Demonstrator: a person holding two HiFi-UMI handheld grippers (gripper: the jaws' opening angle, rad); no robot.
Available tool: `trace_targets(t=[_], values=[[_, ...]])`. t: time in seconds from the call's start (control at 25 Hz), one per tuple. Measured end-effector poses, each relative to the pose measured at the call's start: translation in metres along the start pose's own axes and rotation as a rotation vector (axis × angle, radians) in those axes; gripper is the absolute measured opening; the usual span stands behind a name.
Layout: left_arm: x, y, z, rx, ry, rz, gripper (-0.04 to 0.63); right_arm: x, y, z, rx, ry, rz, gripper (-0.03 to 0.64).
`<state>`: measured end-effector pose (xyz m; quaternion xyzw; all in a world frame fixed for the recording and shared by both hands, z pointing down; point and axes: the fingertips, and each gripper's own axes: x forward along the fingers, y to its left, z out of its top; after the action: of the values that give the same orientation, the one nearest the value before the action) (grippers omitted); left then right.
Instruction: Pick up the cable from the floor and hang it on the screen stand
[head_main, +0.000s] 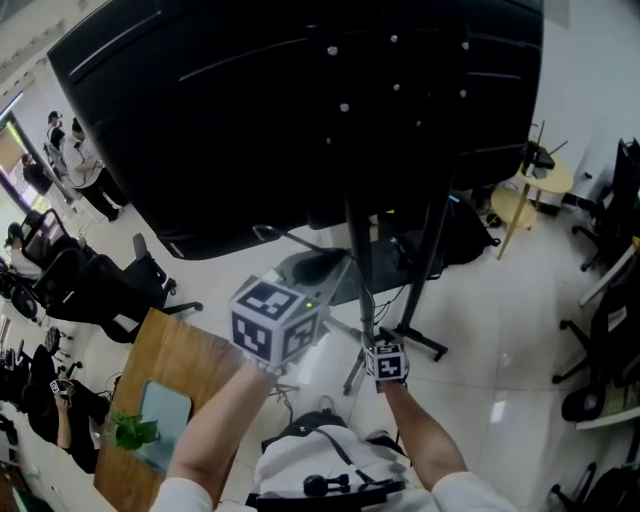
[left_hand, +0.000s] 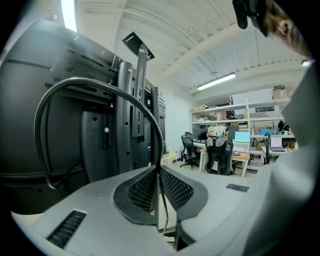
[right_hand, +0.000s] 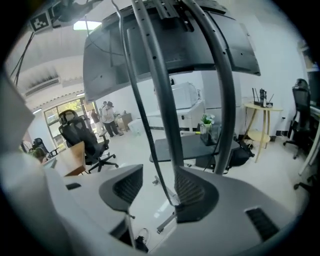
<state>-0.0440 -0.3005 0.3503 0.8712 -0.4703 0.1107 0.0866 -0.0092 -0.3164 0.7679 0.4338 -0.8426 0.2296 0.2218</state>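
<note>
The big black screen (head_main: 300, 100) hangs on a black stand (head_main: 358, 250) in front of me, seen from the back. My left gripper (head_main: 275, 320) is raised toward it and is shut on a thin grey cable (left_hand: 100, 82). In the left gripper view the cable arches up from the pads (left_hand: 145, 192) and curves down along the screen's back. My right gripper (head_main: 388, 362) is lower, beside the stand's post (right_hand: 162, 90). Its jaws stand open, and the cable (right_hand: 135, 100) runs down between them, close to the right pad (right_hand: 192, 192).
A wooden table (head_main: 170, 360) with a small plant (head_main: 130, 432) stands at the lower left. Office chairs (head_main: 100, 290) and people (head_main: 70, 150) are further left. A round yellow side table (head_main: 540, 185) sits at the right. The stand's foot (head_main: 425, 342) lies on the glossy floor.
</note>
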Motion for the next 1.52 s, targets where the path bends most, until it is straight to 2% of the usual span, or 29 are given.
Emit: trace_targets(t=[0.28, 0.36, 0.4, 0.48, 0.64, 0.72, 0.84, 1.08, 1.28, 1.52], values=[[-0.006, 0.006, 0.018, 0.022, -0.032, -0.001, 0.02, 0.021, 0.004, -0.008, 0.027, 0.03, 0.021, 0.204], [-0.006, 0.01, 0.022, 0.017, -0.04, 0.0, 0.02, 0.02, 0.003, -0.007, 0.012, 0.026, 0.002, 0.127], [-0.005, 0.011, 0.022, 0.016, -0.041, 0.0, 0.02, 0.018, 0.003, -0.006, -0.003, 0.02, -0.006, 0.05], [-0.004, 0.017, 0.02, 0.024, -0.039, 0.011, 0.02, 0.018, 0.003, -0.008, -0.016, 0.02, -0.006, 0.032], [0.002, 0.056, 0.001, 0.083, -0.001, 0.134, 0.014, 0.013, -0.004, -0.009, 0.025, 0.003, 0.007, 0.032], [0.005, 0.078, -0.022, 0.048, 0.034, 0.184, 0.012, -0.007, -0.011, 0.006, 0.06, -0.051, 0.008, 0.032], [0.006, 0.09, -0.052, -0.02, 0.06, 0.212, 0.014, -0.04, -0.02, 0.045, 0.073, -0.153, 0.02, 0.034], [0.005, 0.073, -0.077, -0.091, 0.064, 0.179, 0.015, -0.099, -0.041, 0.146, -0.042, -0.346, 0.022, 0.034], [-0.012, 0.045, -0.061, -0.082, 0.009, 0.161, 0.014, -0.148, -0.045, 0.224, -0.233, -0.463, 0.02, 0.034], [-0.039, 0.035, 0.002, -0.083, -0.171, 0.195, 0.014, -0.21, -0.048, 0.338, -0.419, -0.593, 0.025, 0.032]])
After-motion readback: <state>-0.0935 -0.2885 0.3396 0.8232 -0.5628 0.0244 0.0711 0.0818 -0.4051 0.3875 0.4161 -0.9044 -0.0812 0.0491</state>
